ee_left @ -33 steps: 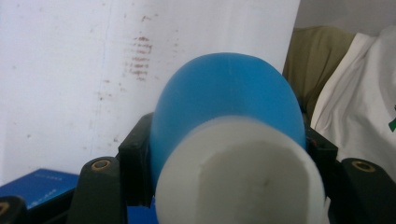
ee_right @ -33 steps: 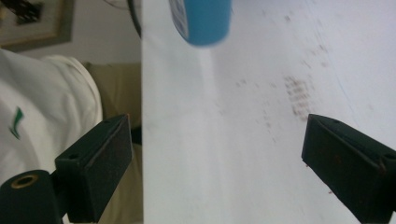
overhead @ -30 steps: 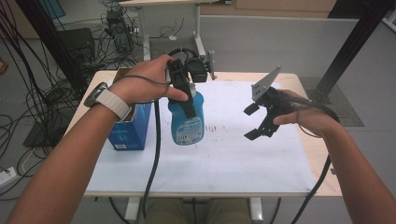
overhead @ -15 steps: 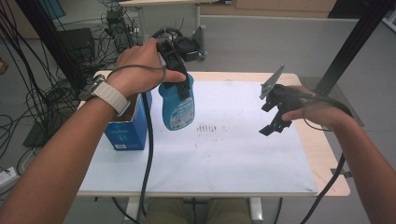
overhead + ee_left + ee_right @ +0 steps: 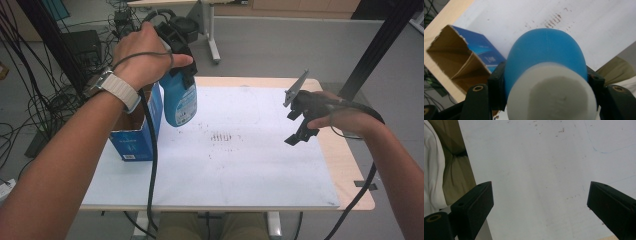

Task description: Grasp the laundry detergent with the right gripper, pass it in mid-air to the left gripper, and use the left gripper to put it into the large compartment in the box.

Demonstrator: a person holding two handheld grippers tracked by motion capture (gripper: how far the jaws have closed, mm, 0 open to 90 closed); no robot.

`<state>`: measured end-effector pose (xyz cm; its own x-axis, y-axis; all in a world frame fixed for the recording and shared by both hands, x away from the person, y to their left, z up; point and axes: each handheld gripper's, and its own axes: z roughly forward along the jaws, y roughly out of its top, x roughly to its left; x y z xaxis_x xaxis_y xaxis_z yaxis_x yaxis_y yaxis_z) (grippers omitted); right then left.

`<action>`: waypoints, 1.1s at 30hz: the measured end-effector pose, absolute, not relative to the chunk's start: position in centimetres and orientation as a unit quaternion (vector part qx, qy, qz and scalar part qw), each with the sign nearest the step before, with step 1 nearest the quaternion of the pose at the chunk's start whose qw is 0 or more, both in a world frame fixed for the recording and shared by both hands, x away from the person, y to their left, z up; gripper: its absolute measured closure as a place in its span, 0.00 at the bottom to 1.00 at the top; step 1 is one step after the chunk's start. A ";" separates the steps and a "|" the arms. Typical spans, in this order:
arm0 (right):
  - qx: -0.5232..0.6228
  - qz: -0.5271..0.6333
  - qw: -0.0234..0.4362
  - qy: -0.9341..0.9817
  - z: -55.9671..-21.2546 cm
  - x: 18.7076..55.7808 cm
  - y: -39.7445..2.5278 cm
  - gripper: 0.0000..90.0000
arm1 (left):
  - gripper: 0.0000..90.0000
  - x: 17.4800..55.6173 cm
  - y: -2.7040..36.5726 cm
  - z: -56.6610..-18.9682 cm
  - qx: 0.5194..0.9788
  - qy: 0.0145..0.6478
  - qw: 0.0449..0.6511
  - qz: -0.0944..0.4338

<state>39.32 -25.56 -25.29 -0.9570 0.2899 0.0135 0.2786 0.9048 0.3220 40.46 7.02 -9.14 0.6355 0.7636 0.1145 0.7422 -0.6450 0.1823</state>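
Above the rear left of the tabletop (image 5: 345,165), the blue bottle (image 5: 180,102) hangs in the air, clear of the white sheet (image 5: 240,170), just beside the open blue box (image 5: 137,140) that sits at the left edge. The left claw (image 5: 182,67) pinches it around the neck below its white cap (image 5: 551,97), body pointing down. The right claw (image 5: 300,125) hovers well apart near the right edge, jaws spread wide and empty. Between them the sheet lies open, bearing small dark marks (image 5: 220,136).
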 end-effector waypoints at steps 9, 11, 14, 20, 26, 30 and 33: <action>0.146 0.158 0.018 0.976 -25.7 39.6 -26.1 0.08 | 0.42 41.1 8.7 -8.1 0.869 0.479 0.059 0.107; 0.145 0.162 0.017 0.976 -25.7 39.6 -26.2 0.08 | 0.42 41.2 8.9 -7.9 0.862 0.491 0.063 0.111; 0.145 0.163 0.016 0.976 -25.8 39.8 -26.3 0.08 | 0.42 41.3 9.4 -7.6 0.849 0.512 0.066 0.109; 0.148 0.163 0.016 0.975 -26.0 40.1 -26.5 0.08 | 0.42 41.9 10.5 -6.8 0.833 0.539 0.060 0.109; 0.142 0.167 0.007 0.976 -26.2 40.4 -26.7 0.08 | 0.42 42.6 11.8 -6.6 0.813 0.569 0.050 0.110; 0.143 0.165 0.005 0.976 -26.4 40.7 -26.9 0.08 | 0.42 43.1 12.7 -6.5 0.801 0.586 0.045 0.115; 0.143 0.163 0.006 0.976 -26.4 40.9 -27.0 0.08 | 0.42 43.3 13.4 -6.3 0.793 0.596 0.046 0.118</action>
<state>40.86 -27.04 -26.43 -0.9589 0.2817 0.0342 0.2776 0.9058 0.3200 43.30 13.35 -6.27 0.2621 0.9558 0.1332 0.9343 -0.2859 0.2131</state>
